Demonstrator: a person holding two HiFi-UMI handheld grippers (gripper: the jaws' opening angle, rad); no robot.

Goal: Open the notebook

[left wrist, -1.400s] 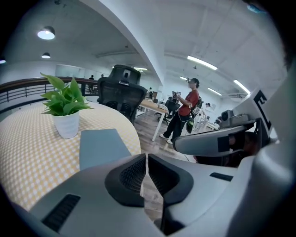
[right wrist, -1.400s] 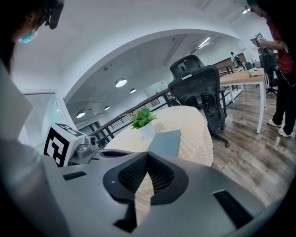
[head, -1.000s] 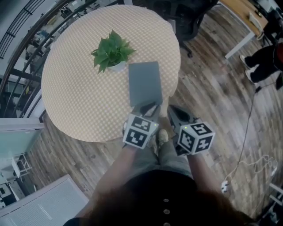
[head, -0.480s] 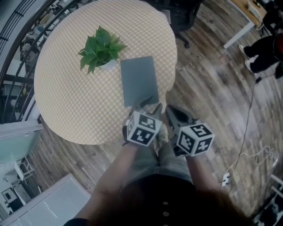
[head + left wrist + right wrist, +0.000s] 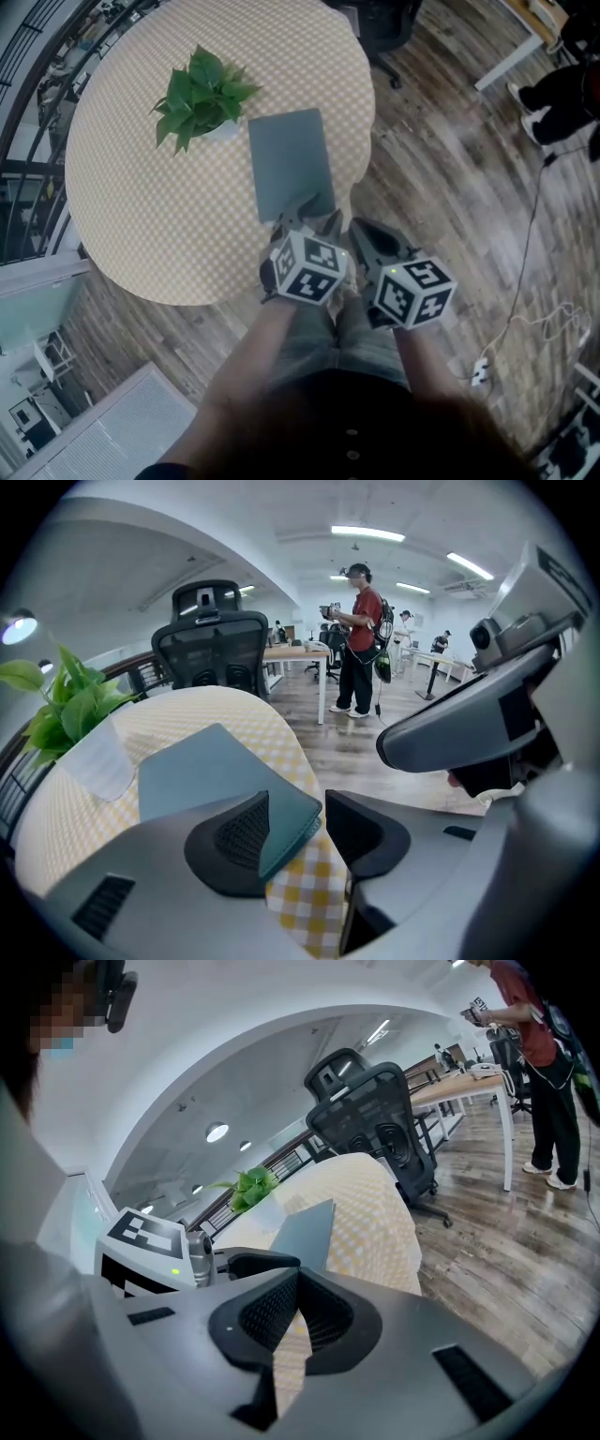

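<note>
The jaws of the left gripper point(image 5: 309, 214) had just been opened wide about the closed notebook's point(image 5: 289, 164) near right corner on the table point(image 5: 141, 225), the right gripper's point(image 5: 367, 236) shut empty; the cover alone was judged due for pinching.

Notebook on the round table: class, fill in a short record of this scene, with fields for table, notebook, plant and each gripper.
table: round, yellow checked cloth
notebook: grey-blue, closed, flat near the table's edge
plant: potted, by the notebook's far corner
left gripper: jaws apart, have just been opening; notebook's near corner between them, not pinched
right gripper: jaws together, empty
</note>
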